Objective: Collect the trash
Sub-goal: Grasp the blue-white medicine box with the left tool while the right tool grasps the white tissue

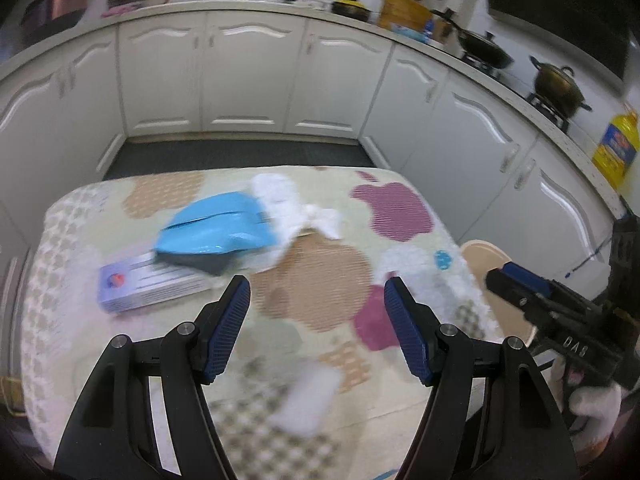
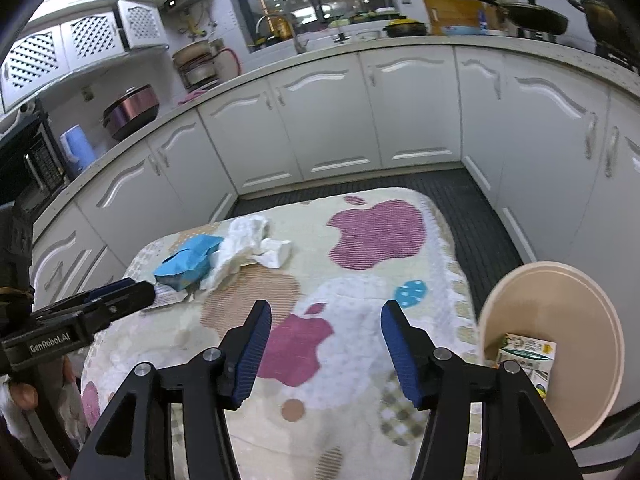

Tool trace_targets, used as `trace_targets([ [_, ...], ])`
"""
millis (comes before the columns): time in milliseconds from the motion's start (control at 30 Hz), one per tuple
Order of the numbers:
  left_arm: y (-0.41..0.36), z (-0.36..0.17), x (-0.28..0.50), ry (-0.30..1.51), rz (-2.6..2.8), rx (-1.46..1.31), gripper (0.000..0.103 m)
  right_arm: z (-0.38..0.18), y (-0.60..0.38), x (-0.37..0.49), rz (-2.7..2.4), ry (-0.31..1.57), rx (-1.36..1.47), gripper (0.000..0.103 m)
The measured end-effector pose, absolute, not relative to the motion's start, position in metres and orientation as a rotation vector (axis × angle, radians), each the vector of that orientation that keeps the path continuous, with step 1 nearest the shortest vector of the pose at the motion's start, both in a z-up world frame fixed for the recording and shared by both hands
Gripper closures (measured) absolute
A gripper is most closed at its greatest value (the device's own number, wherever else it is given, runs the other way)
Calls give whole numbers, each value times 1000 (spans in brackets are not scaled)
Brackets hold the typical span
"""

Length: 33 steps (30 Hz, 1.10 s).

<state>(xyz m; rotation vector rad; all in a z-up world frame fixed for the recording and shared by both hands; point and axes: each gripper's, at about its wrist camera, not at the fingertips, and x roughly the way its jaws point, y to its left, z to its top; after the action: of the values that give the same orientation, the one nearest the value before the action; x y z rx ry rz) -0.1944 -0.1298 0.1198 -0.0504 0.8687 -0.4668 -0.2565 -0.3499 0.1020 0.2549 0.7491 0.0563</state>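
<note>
Over a small table (image 2: pixel 400 208) draped in a cloth with purple apple shapes, both grippers hang above the near edge, each with its blue-padded jaws spread wide and nothing between them. The left gripper (image 1: pixel 317 292) points toward the middle of the cloth; the right gripper (image 2: pixel 326 318) sits farther to the right, near the table's right edge. In the left camera the right gripper shows from the side at the far right, and in the right camera the left one pokes in from the left.

The trash lies together on the far left part of the table. A blue pack (image 2: pixel 188 260) rests there, crumpled, its near end lying over a flat pale purple box (image 1: pixel 148 286). In the right camera that box is mostly hidden behind the left gripper's finger. A wad of white tissue (image 2: pixel 252 246) touches the blue pack's right side and trails off toward the middle of the cloth. All three are well ahead of both grippers, untouched. The left camera's picture is blurred, so finer detail on them is hard to make out.

Just off the table's right side, lower than the tabletop, stands a round beige bin (image 2: pixel 592 304), open at the top. Inside it lies a small green and white carton (image 2: pixel 528 354).

White cabinets (image 2: pixel 328 120) curve around the room behind the table, with pots (image 1: pixel 558 84) on the counter.
</note>
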Motion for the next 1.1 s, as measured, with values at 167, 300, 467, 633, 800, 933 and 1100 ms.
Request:
trace_targets([
  [167,-85,110,-189,893,-413,-50,34,97,-332,-241,98,774,239,48],
  [300,-53,98,-182,925,-397,-80,34,92,-320,-227,132,795,238,48],
  [467,-29,87,-170,920,-406,-48,34,86,-303,-210,163,818,216,48],
  [633,-22,79,-152,913,-475,53,34,82,-289,-190,208,832,206,48],
  [800,-20,67,-125,960,-580,145,34,79,-281,-172,228,842,196,42],
  [933,-25,59,-109,992,-637,213,34,76,-276,-158,234,855,192,42],
  [1100,-39,50,-93,1011,-694,310,34,71,-274,-146,227,871,201,41],
])
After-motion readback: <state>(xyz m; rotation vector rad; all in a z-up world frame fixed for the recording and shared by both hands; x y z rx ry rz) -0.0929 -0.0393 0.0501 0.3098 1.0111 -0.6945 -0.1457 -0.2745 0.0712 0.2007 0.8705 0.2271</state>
